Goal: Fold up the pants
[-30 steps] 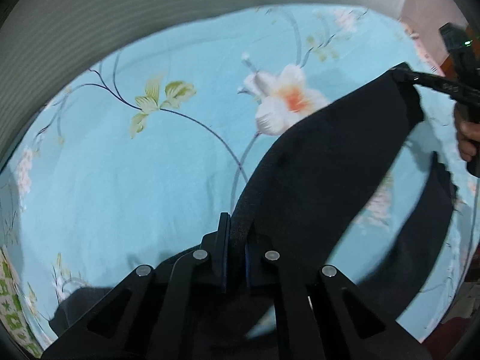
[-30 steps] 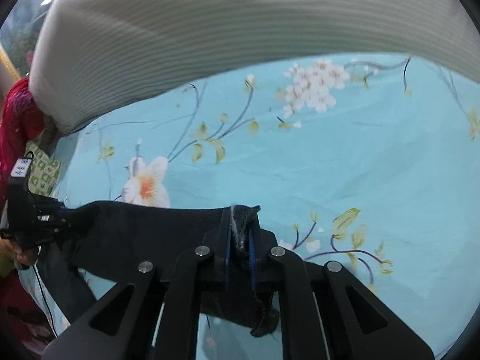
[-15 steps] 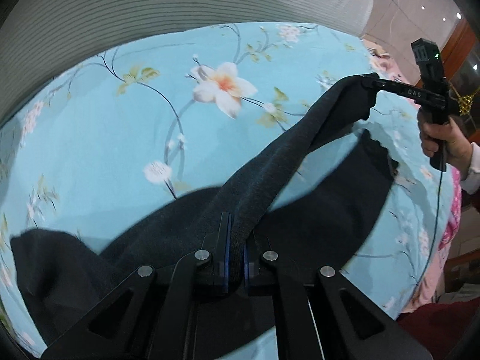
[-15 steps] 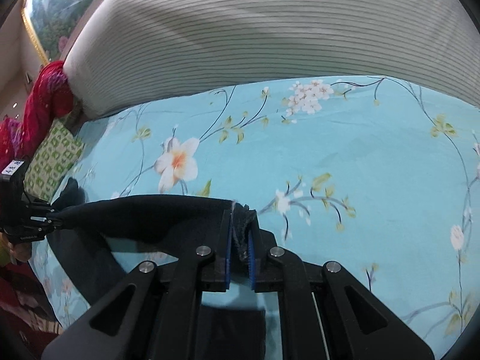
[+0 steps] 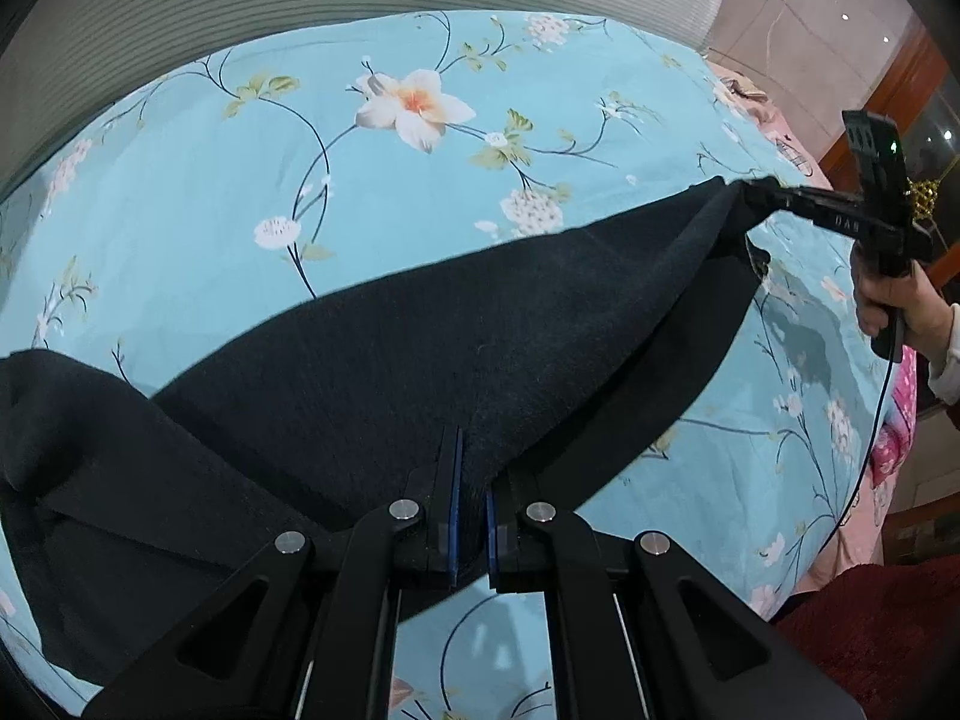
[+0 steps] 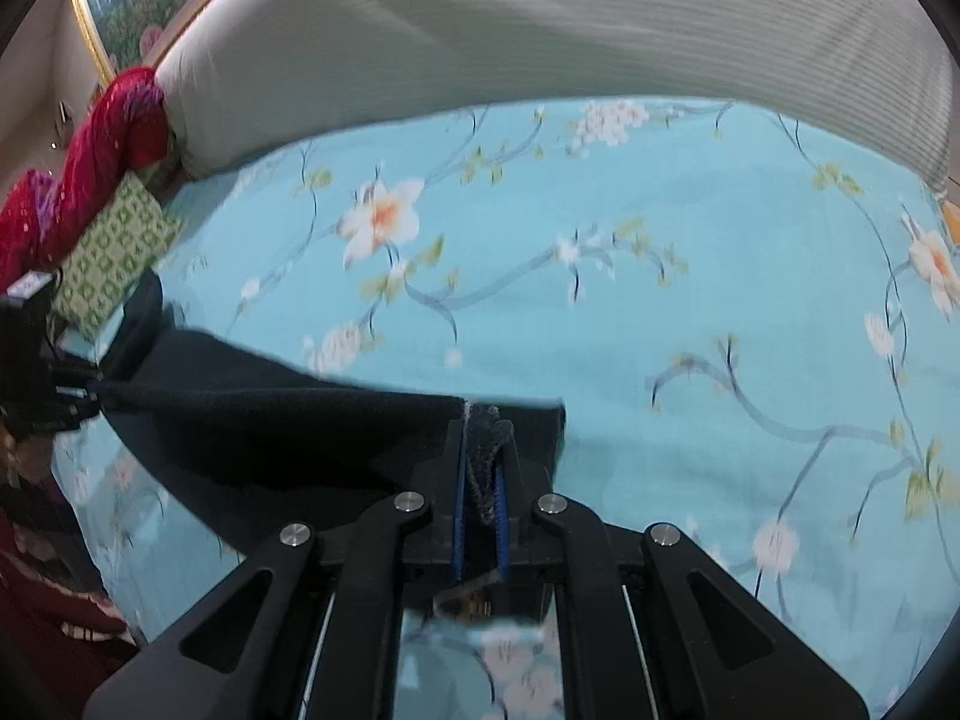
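the left gripper is clamped on a fold of the black pants, which stretch above the floral bed sheet to the right gripper at the far right. only the right wrist view shows that gripper pinching a bunched edge, a green patterned cushion and red cloth far left; the left view alone shows the hand.

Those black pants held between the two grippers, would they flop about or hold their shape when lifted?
Probably floppy: the pants sag between the left gripper and right gripper. The fuzzy knit bunched between the fingers suggests little slipping. Likely light; small pinches hold them.
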{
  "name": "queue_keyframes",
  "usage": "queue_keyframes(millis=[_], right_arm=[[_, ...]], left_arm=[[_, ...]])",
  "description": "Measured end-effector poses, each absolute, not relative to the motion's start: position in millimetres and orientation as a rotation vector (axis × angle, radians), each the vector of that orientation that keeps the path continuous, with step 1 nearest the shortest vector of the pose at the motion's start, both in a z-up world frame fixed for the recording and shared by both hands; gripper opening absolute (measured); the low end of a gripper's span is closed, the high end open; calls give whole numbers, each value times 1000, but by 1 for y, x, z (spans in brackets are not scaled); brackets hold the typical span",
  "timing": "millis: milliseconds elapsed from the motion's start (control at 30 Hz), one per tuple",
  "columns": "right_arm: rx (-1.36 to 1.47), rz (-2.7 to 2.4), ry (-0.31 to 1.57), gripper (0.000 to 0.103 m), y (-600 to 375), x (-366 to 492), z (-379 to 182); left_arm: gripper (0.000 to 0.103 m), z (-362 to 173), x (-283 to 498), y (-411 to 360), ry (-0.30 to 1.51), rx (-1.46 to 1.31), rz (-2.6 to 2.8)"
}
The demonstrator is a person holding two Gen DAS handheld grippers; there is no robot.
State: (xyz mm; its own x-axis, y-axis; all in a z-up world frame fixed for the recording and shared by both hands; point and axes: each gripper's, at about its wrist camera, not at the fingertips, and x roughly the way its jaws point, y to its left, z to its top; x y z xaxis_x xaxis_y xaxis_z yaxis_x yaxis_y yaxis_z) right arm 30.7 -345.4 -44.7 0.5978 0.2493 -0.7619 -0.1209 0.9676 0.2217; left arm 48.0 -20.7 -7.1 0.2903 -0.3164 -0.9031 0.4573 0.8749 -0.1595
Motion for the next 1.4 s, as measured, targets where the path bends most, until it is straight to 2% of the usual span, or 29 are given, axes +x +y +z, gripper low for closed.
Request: queue_keyframes(millis=[267,400,467,500,533,600,733,767,800,833,933,1100,1167,1400], right_arm=[[127,194,990,8,-334,15,-75],[130,176,1042,8,-330,10,-86],[140,152,1052,14,-331,7,-86],[145,135,1058,25,-331,6,-84],[148,109,1069,44,-332,5,-83],[158,53,1073,61,-334,1,-78],[213,51,1003,61,-333,-12,-57],[221,55,991,61,-331,-13,-53],[230,64,974,61,-327,-13,-48],[236,71,963,61,-322,-13,-44],[252,118,939,61,-300,-7,-35],[264,248,935,61,-248,12,-30],[261,313,942,61,-222,21,-30],[284,500,987,61,-138,52,-39]], left_arm=[[4,-36,36,-20,1224,162,-527],[11,-50,31,-17,1278,155,-517],[16,-52,29,-13,1293,139,-502],[21,-51,28,-11,1298,129,-497],[24,-51,26,-9,1303,117,-495],[38,-45,23,-1,1300,83,-477],[40,-33,18,17,1291,-14,-425],[46,-29,18,24,1288,-44,-394],[56,-26,20,28,1285,-56,-364],[59,-23,22,33,1278,-66,-333],[60,-15,28,54,1269,-133,-264],[70,-8,50,94,1293,-218,-114],[71,-5,61,107,1304,-252,-65],[76,8,129,151,1363,-301,146]])
